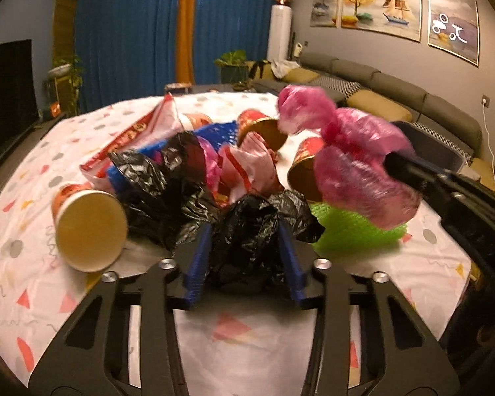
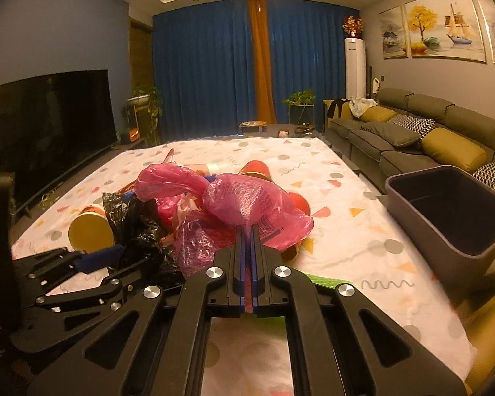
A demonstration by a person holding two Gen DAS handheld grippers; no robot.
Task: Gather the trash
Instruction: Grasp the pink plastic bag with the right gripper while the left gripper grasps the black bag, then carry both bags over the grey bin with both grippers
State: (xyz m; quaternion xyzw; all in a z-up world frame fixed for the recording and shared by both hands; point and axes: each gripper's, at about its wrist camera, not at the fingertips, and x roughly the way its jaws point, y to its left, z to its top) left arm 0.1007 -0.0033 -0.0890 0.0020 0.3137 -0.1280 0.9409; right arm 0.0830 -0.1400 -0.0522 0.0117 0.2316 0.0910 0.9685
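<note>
A heap of trash lies on the patterned tablecloth (image 1: 234, 343): black plastic bags (image 1: 168, 184), red paper cups (image 1: 89, 224), a blue mesh piece (image 1: 214, 132) and a green mesh piece (image 1: 353, 231). My left gripper (image 1: 247, 241) is closing around a crumpled black bag (image 1: 250, 231), its blue pads on both sides of it. My right gripper (image 2: 247, 231) is shut on a pink plastic bag (image 2: 247, 201) and holds it lifted above the heap; this bag also shows in the left wrist view (image 1: 346, 151). The right gripper appears at the right of the left wrist view (image 1: 396, 165).
A dark grey bin (image 2: 452, 211) stands open at the table's right edge. A sofa (image 2: 412, 132) runs along the right wall, a television (image 2: 49, 125) is on the left. More cups (image 1: 260, 128) lie behind the heap.
</note>
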